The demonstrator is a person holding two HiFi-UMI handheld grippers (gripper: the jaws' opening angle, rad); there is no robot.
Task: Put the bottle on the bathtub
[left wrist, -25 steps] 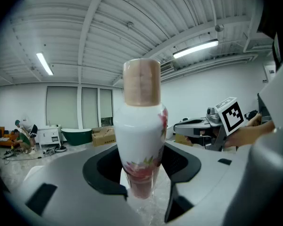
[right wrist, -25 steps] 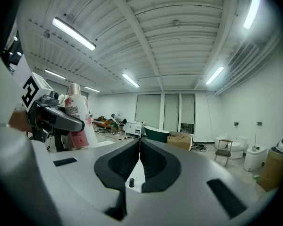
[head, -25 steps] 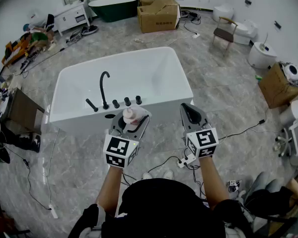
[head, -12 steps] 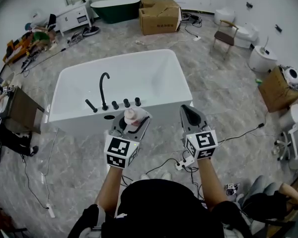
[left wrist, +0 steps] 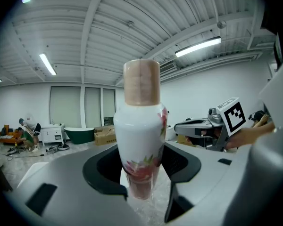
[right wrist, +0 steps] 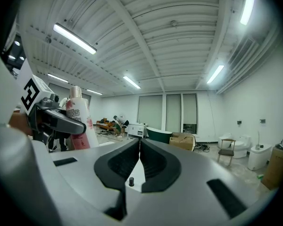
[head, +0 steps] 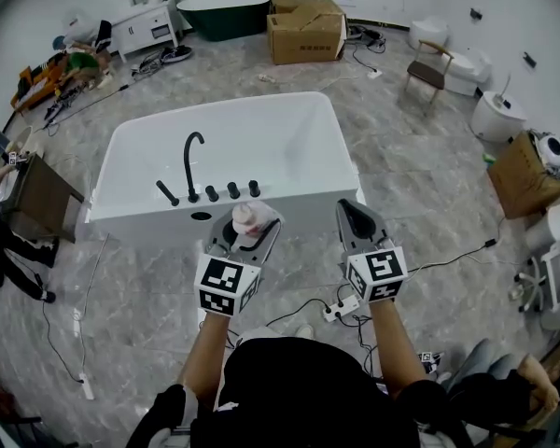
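Bottle (head: pixel 245 217) update: not much has changed over the last second. It's still clamped upright in the left gripper (head: pixel 250 222), fingers clenched on its lower body. The right gripper (head: pixel 355 209) stays alongside with its fingers pressed together on nothing. Both have only drifted a bit toward the bathtub (head: pixel 299 201), and the head view has shifted slightly with them. So the bottle now sits right at the tub's near ledge, just on the person's side of the black faucet (head: pixel 192 161) and its knobs. My read is that the carry is basically done and only the set-down and release on that ledge are left.

Views: the head view is the only one showing the tub and how close the bottle is to it, but from up there you mostly just see the cap. The left gripper view shows the grip itself, with both fingers hugging the white, flower-printed bottle (left wrist: pixel 141 126) near its base, yet no ledge at all. The right gripper view confirms its own fingers are empty and catches the bottle (right wrist: pixel 79 121) from the side.
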